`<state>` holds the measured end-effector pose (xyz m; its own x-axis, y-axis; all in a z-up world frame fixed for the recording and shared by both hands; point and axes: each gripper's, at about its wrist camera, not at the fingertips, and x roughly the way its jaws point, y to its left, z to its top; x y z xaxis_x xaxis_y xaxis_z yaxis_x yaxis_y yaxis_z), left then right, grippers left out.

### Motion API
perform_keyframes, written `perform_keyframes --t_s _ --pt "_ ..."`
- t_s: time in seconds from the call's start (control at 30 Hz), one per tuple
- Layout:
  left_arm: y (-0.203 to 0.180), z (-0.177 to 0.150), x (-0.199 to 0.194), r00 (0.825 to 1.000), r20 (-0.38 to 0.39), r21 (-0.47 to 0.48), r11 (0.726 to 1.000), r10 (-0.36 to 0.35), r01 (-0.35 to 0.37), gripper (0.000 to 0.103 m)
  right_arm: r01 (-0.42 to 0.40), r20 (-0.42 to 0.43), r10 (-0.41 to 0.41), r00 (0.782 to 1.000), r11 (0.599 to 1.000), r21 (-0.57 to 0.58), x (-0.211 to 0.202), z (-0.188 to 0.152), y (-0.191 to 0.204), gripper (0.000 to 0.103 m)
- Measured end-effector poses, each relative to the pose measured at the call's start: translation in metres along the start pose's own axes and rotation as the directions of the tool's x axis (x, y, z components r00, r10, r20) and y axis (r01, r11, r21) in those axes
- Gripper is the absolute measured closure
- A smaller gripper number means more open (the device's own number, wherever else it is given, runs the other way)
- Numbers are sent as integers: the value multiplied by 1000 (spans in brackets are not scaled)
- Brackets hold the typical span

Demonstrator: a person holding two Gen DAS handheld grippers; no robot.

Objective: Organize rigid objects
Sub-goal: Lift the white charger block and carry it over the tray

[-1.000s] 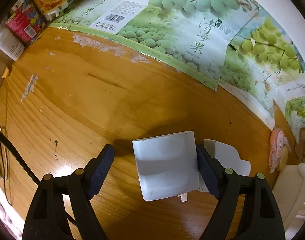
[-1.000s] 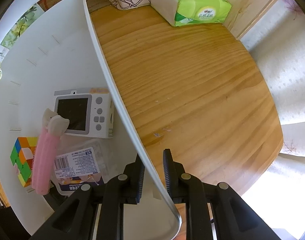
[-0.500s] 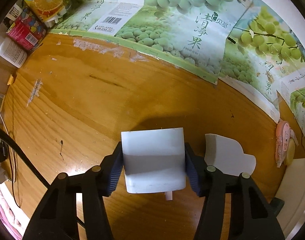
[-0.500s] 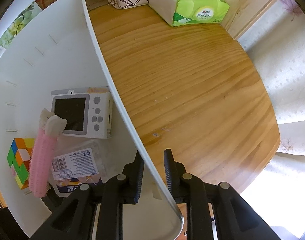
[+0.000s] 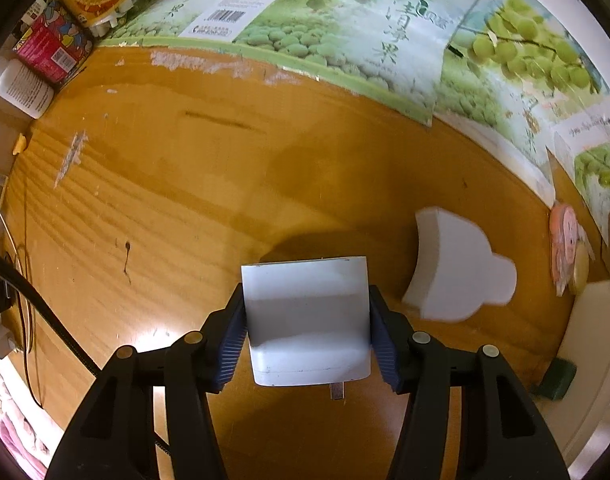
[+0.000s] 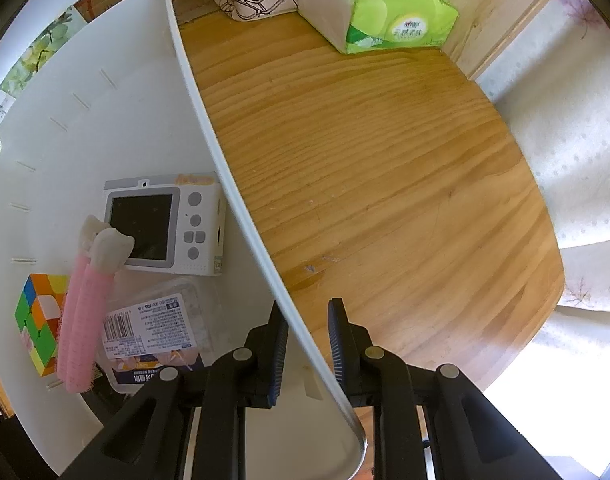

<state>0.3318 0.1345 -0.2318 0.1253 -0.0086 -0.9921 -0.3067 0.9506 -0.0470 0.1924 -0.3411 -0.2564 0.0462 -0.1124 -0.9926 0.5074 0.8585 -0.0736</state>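
Between left tongs (image 5: 307, 334), white charger (image 5: 307, 320), clamped

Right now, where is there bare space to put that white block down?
Tabletop is bare between the green fruit cartons and the left gripper. Inside the white bin, its far half is free; the near end is crowded with toy camera, cube, packet.

Open table (image 5: 177, 184) left and ahead of the held white block (image 5: 305, 320); white bear-shaped piece (image 5: 457, 268) near on the right. Bin wall (image 6: 225, 184) splitting crowded bin from bare wood.
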Motion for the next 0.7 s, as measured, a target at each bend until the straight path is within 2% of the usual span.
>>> perform_keyframes --t_s 0.2,0.47,0.7 --pt "6 -35 -4 999 -31 15 1000 -17 17 44 -19 6 19 1000 1000 -6 1 -2 -7 84" --pt "10 -97 -9 997 -75 61 998 -2 7 45 -56 11 56 998 998 -13 1 -3 -18 84" --pt "18 -144 -16 994 -110 15 1000 -3 5 45 -94 4 95 995 994 -48 3 -2 -25 85"
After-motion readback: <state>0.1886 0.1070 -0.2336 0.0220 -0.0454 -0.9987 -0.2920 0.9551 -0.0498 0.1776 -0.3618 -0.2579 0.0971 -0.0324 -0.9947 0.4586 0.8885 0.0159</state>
